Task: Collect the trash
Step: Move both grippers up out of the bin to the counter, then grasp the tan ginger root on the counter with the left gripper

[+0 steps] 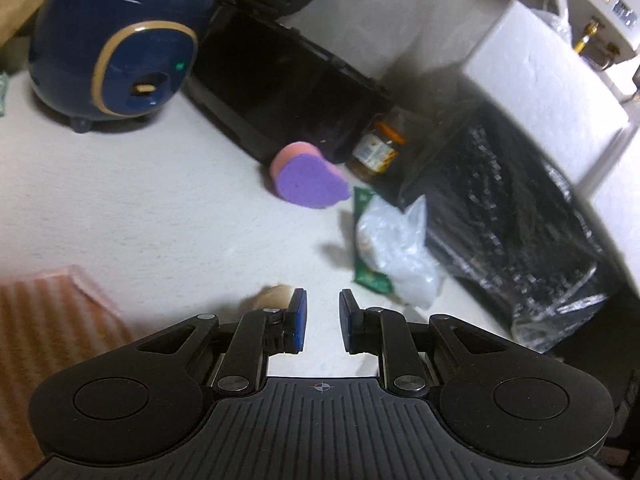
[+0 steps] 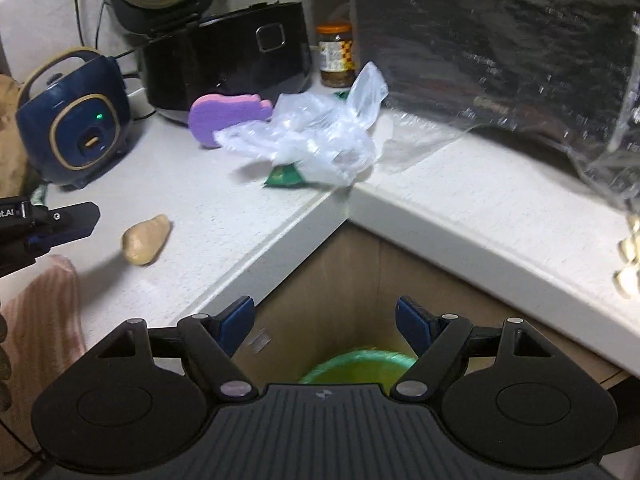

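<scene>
On the white counter (image 1: 160, 208) lie a crumpled clear plastic bag (image 1: 396, 248) and a green wrapper (image 1: 368, 278) partly under it. A tan lump (image 1: 272, 296) sits just behind my left gripper's left finger. My left gripper (image 1: 322, 312) hovers over the counter, its jaws a little apart with nothing between them. My right gripper (image 2: 325, 316) is wide open and empty. It hangs past the counter's corner, above a green-lined bin (image 2: 356, 364). The right wrist view also shows the bag (image 2: 316, 136), the wrapper (image 2: 286, 176) and the lump (image 2: 146, 240).
A purple and pink sponge (image 1: 308, 180), a jar (image 1: 376, 148), a blue cooker (image 1: 116, 60) and an open black cooker (image 1: 280, 92) stand at the back. A black box wrapped in plastic (image 1: 512, 208) fills the right. A pink striped cloth (image 1: 48, 320) lies near left.
</scene>
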A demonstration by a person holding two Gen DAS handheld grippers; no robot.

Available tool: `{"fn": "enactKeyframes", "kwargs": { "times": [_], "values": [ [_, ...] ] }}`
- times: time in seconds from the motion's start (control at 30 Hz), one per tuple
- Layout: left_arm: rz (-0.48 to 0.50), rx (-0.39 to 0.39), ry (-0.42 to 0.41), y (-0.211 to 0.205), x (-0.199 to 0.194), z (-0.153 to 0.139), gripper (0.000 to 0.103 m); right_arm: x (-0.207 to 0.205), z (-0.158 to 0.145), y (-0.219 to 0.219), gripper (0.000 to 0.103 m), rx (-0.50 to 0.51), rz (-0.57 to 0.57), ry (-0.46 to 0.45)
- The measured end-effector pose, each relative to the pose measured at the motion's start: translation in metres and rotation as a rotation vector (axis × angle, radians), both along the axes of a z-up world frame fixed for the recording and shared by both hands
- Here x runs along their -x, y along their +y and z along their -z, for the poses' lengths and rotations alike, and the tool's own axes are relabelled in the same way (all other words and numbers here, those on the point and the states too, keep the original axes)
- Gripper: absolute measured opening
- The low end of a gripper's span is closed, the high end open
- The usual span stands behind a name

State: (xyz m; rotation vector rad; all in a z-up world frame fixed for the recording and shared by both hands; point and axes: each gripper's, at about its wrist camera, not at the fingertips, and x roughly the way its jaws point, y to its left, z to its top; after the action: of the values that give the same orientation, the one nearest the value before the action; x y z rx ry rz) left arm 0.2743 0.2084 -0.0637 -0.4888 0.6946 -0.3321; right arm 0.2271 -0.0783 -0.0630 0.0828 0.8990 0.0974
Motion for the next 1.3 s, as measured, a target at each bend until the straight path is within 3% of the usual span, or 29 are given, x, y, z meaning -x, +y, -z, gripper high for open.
{"fn": "enactKeyframes", "kwargs": {
  "times": [0.1, 0.23, 0.3, 0.47, 0.6, 0.77, 0.83, 1.17, 1.3],
  "values": [
    [-0.006, 0.004, -0.036, -0.003, -0.002, 0.001, 0.02, -0.013, -0.008, -0.007, 0.078, 0.044, 0.005, -0.043],
    [-0.143, 0.003, -0.023, 0.004, -0.003, 0.004, 0.02, -0.041, -0.01, -0.019, 0.078, 0.036, -0.014, -0.073],
    [-0.161, 0.007, -0.015, 0.011, -0.005, 0.003, 0.02, -0.052, -0.012, -0.023, 0.078, 0.022, -0.02, -0.076],
    [-0.084, -0.115, 0.021, 0.003, -0.017, 0.001, 0.02, -0.079, -0.006, -0.023, 0.078, -0.052, -0.054, -0.076],
    [-0.006, -0.251, -0.009, -0.025, -0.016, 0.002, 0.02, -0.085, 0.006, 0.0, 0.078, -0.129, -0.164, -0.042],
    [0.047, -0.442, -0.003, -0.05, -0.023, 0.013, 0.02, -0.083, 0.018, 0.033, 0.078, -0.114, -0.269, -0.056],
    [0.053, -0.49, -0.012, -0.053, -0.025, 0.018, 0.03, -0.085, 0.024, 0.04, 0.079, -0.105, -0.287, -0.061],
    [0.049, -0.518, 0.049, -0.047, -0.046, 0.029, 0.044, -0.1, 0.043, 0.054, 0.082, -0.035, -0.284, -0.09],
    [0.037, -0.459, 0.082, -0.037, -0.055, 0.034, 0.045, -0.098, 0.045, 0.06, 0.086, -0.007, -0.302, -0.093]
  ]
}}
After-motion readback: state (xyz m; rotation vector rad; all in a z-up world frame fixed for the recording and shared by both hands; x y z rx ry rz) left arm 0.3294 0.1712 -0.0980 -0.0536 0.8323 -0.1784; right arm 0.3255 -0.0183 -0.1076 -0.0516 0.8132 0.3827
